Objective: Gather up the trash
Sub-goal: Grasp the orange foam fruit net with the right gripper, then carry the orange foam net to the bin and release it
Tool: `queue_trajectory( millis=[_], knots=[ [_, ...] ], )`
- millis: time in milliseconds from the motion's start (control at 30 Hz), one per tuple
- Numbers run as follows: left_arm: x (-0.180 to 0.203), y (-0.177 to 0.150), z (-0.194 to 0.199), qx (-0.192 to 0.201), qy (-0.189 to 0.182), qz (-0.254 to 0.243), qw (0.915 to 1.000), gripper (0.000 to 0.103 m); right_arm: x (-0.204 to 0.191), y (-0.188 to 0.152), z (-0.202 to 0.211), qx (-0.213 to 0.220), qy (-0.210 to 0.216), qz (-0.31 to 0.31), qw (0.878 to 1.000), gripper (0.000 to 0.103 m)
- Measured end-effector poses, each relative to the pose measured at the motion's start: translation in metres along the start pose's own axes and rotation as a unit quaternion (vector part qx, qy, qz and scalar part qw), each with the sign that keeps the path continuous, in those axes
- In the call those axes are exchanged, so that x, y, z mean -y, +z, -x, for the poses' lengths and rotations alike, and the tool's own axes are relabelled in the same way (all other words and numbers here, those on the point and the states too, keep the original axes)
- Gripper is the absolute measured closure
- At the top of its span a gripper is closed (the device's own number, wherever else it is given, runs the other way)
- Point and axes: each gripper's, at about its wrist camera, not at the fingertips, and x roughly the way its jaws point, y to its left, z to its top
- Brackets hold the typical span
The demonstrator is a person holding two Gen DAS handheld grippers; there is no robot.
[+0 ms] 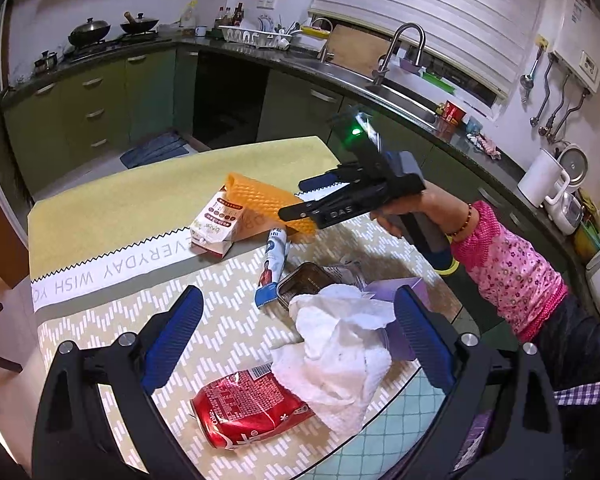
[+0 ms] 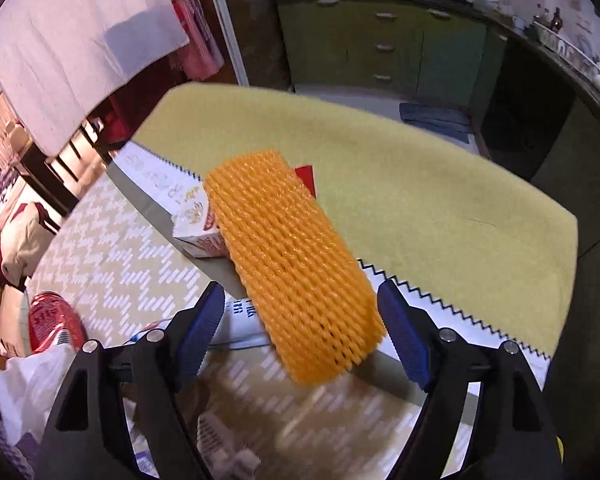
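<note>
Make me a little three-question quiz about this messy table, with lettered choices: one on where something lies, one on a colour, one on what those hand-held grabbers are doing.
1. Where is the crushed red can?
A. in the sink
B. on the table beside the white crumpled tissue
C. on the stove

2. What colour is the foam net sleeve?
A. orange
B. green
C. black

3. How do the fingers of the right gripper stand?
A. pressed shut on the can
C. folded out of sight
B. open, either side of the near end of the foam net sleeve

Answers:
1 B, the can lies on the patterned tablecloth with the tissue against it.
2 A, its mesh is bright orange in both views.
3 B, a gap shows between each blue pad and the sleeve.
</note>
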Motion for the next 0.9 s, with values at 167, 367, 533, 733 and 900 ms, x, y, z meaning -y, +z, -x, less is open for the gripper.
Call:
queue_trajectory(
  millis=[167,367,533,733,900],
  knots=[
    [-0.002,-0.001,-0.002,-0.002,0.000,0.006,1.0000,0.012,0.003,0.002,-0.016,-0.007,0.010,-0.021,1.000,0.074],
    [0.002,-0.001,-0.002,-0.004,0.001,0.001,1.0000,0.012,-0.003,-0.011,0.012,0.023,0.026,-0.039,0.999,0.088],
    [0.008,-0.002,0.001,-0.001,0.003,-0.004,1.0000,0.011,-0.007,-0.025,0.057,0.059,0.036,-0.058,0.996,0.088],
    [0.009,-0.003,-0.007,-0.051,0.009,0.008,0.9986,0.007,0.001,-0.074,0.141,0.109,-0.001,-0.082,0.991,0.088],
    [0.006,-0.006,-0.007,-0.056,-0.010,0.018,0.9982,0.007,0.044,-0.145,0.193,0.113,-0.086,-0.153,0.978,0.087]
  ],
)
